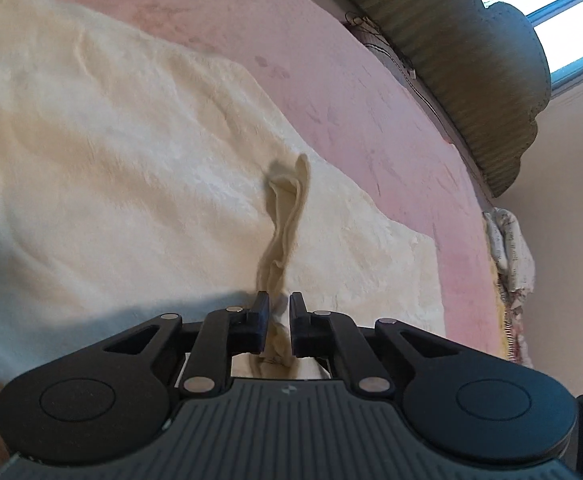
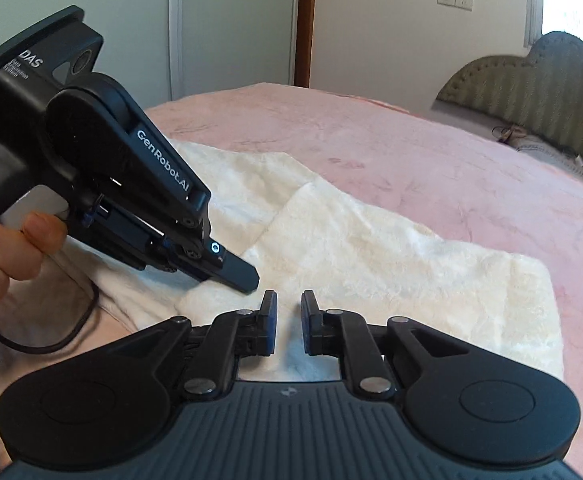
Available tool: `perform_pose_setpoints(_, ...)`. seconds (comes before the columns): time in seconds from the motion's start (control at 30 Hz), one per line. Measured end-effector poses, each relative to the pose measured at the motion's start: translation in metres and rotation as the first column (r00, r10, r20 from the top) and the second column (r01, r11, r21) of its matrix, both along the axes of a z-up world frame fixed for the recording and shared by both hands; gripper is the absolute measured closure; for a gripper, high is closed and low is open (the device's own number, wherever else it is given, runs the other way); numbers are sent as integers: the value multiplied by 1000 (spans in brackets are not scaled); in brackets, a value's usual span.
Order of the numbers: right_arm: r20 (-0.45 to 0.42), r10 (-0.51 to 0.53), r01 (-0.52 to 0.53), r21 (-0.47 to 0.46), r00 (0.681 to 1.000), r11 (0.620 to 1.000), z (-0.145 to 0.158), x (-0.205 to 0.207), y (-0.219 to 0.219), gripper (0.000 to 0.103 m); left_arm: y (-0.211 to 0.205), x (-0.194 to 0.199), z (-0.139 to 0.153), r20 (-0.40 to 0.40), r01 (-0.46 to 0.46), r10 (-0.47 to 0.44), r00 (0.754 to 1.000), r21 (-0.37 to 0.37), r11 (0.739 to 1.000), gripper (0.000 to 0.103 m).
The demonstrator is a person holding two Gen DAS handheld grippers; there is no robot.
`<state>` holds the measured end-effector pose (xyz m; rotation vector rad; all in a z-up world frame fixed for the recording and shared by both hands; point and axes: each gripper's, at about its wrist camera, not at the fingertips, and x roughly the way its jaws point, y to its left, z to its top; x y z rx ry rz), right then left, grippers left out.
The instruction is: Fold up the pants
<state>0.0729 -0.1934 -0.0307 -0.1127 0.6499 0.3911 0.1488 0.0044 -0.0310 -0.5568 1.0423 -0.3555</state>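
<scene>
The pants (image 1: 111,168) are cream, fluffy, and lie spread on a pink bed. My left gripper (image 1: 279,300) is shut on a pinched ridge of the pants fabric (image 1: 285,220), which rises from the cloth up between the fingers. In the right wrist view the pants (image 2: 371,252) lie flat with one layer folded over. The left gripper (image 2: 247,280) shows there, held by a hand, its tip down on the pants edge. My right gripper (image 2: 289,300) hovers just above the pants with a narrow gap between its fingers and nothing in it.
The pink bedspread (image 1: 331,80) runs around the pants. An olive padded headboard (image 1: 471,72) lines the far edge, with a charger cable (image 1: 375,40) near it. A patterned cloth (image 1: 507,244) hangs at the bed corner. A black cable (image 2: 43,340) trails from the left gripper.
</scene>
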Motion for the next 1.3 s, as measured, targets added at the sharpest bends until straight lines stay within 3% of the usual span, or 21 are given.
perform_pose_setpoints(0.07, -11, -18, 18, -29, 1000, 999, -7, 2, 3, 91, 9, -9, 12, 65, -14, 8, 998, 92, 996, 81)
perform_pose_setpoints(0.13, -5, -35, 35, -20, 999, 999, -3, 1, 3, 90, 17, -18, 23, 132, -46, 22, 991, 179, 983, 57)
perform_pose_setpoints(0.2, 30, -29, 28, 13, 999, 1000, 4, -2, 4, 90, 29, -29, 30, 189, -107, 59, 980, 259, 960, 49)
perform_pose_setpoints(0.3, 17, -4, 4, -2, 1000, 1000, -1, 3, 12, 89, 44, -43, 34, 268, -187, 78, 960, 412, 892, 46)
perform_pose_setpoints(0.37, 19, -10, 11, -27, 1000, 1000, -8, 5, 16, 89, 50, -45, 28, 272, -191, 51, 961, 521, 832, 44)
perform_pose_setpoints(0.4, 15, -20, 20, -13, 1000, 1000, -7, 6, 15, 89, 52, -47, 25, 260, -178, 36, 965, 547, 818, 44)
perform_pose_setpoints(0.53, 44, -31, 29, 51, 999, 998, 6, 0, 13, 88, 72, -71, 30, 325, -235, 63, 944, 525, 818, 43)
perform_pose_setpoints(0.57, 34, -21, 20, 28, 999, 999, 6, 1, 17, 83, 77, -74, 32, 337, -263, 88, 938, 522, 812, 42)
perform_pose_setpoints(0.67, 30, -31, 33, -66, 999, 997, -3, 4, 26, 81, 105, -83, 35, 356, -363, 195, 914, 505, 783, 42)
perform_pose_setpoints(0.73, 42, -40, 41, -24, 998, 999, 5, 4, 26, 81, 127, -87, 38, 380, -416, 240, 893, 497, 761, 42)
perform_pose_setpoints(0.83, 66, 82, -80, -23, 994, 997, 20, 4, 50, 81, 156, -91, 36, 389, -474, 295, 873, 527, 706, 43)
perform_pose_setpoints(0.87, 69, 131, -129, -34, 989, 991, 23, 5, 64, 81, 167, -92, 34, 390, -485, 310, 867, 516, 706, 43)
perform_pose_setpoints(0.9, 69, 194, -191, -44, 979, 981, 25, 5, 81, 81, 176, -92, 32, 380, -498, 334, 862, 517, 696, 44)
perform_pose_setpoints(0.93, 60, 257, -255, -50, 964, 966, 25, 8, 98, 81, 184, -92, 32, 362, -522, 378, 852, 529, 669, 44)
perform_pose_setpoints(0.97, 44, 313, -310, -59, 949, 949, 25, 9, 115, 80, 192, -95, 33, 354, -542, 412, 840, 516, 663, 43)
perform_pose_setpoints(1.03, 37, 427, -421, -108, 904, 901, 22, 5, 157, 77, 210, -105, 37, 340, -564, 452, 825, 439, 700, 43)
perform_pose_setpoints(1.1, 61, 503, -487, -179, 862, 855, 19, -3, 189, 67, 224, -113, 41, 315, -572, 479, 819, 385, 724, 43)
perform_pose_setpoints(1.17, 85, 557, -521, -259, 826, 813, 16, -11, 217, 45, 235, -120, 44, 289, -570, 495, 819, 322, 756, 42)
perform_pose_setpoints(1.23, 111, 593, -529, -345, 797, 775, 11, -20, 237, 45, 242, -124, 41, 241, -557, 507, 827, 236, 796, 41)
perform_pose_setpoints(1.3, 126, 595, -499, -424, 794, 756, 3, -23, 248, 45, 253, -124, 34, 168, -542, 522, 836, 108, 833, 40)
